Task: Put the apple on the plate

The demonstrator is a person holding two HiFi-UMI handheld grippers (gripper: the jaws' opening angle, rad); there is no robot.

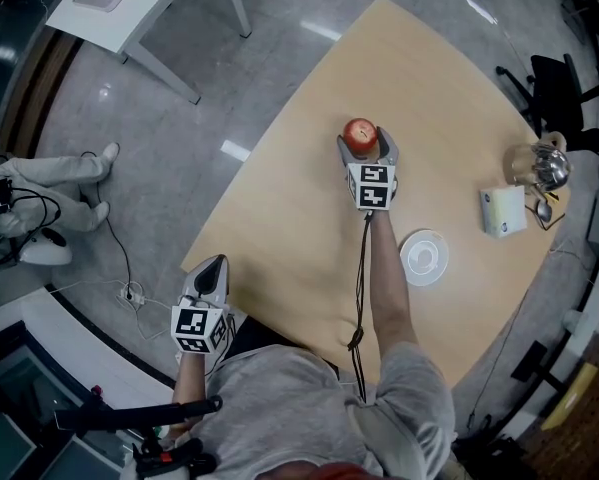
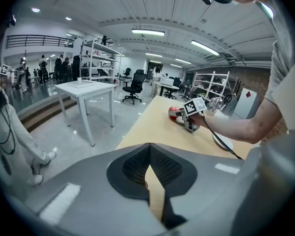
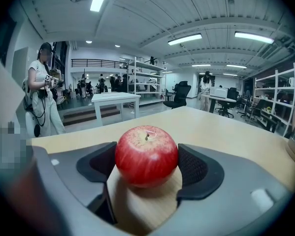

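Pinching the apple on the table, right gripper, left gripper pressed together.

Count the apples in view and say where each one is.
1. The apple rests on the table, gripped by the right claw, apart from the plate. No other apple shows.

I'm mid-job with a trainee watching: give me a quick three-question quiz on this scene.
1. True or false: the apple already lies on the plate.
2. What stands between the jaws of the right claw? A) the apple B) the plate C) nothing
3. Fill in: the jaws of the left claw stand ___ (apart/together).
Key: 1 false; 2 A; 3 together.
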